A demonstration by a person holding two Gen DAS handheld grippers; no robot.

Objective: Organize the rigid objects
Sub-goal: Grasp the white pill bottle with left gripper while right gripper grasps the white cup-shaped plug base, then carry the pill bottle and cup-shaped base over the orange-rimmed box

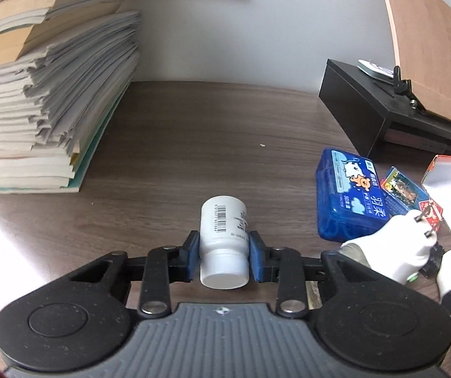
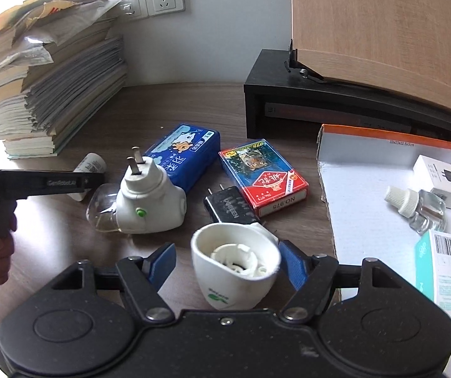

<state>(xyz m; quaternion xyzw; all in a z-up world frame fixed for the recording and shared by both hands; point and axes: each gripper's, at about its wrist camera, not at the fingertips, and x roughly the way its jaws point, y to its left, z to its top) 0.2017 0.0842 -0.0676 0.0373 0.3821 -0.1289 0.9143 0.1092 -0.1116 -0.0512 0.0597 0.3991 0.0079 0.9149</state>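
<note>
White bottle (image 1: 223, 239): lies on its side low in the centre of the left view, cap toward my camera; in the right view it shows at the left edge.
Left gripper (image 1: 224, 256): both blue pads (image 1: 192, 256) sit against the bottle's sides near the cap, so I judge it clenched on the bottle.
Right gripper (image 2: 227, 263): jaws spread wide, with a gap on each side of the white cup-shaped piece (image 2: 236, 267) between them; it grips nothing.
Box (image 2: 329, 170): open, white inside with an orange rim, at the right of the right view; a small clear bottle (image 2: 420, 208) and a white carton (image 2: 442, 179) already lie in it.
Desk (image 1: 209, 132): a blue tissue pack (image 2: 187, 154), a card pack (image 2: 261, 173), a black charger (image 2: 230, 206) and a white plug-in (image 2: 148, 198) lie loose mid-frame.
Risk, bottle: smooth and round and held close to the cap, it could swivel or slip out when I lift it.
Risk, cup-shaped piece: it tapers, so closing on it could squeeze it out toward the charger just beyond.
Risk, crossing: carrying the bottle to the box takes my left gripper past the right one, and they could knock.
</note>
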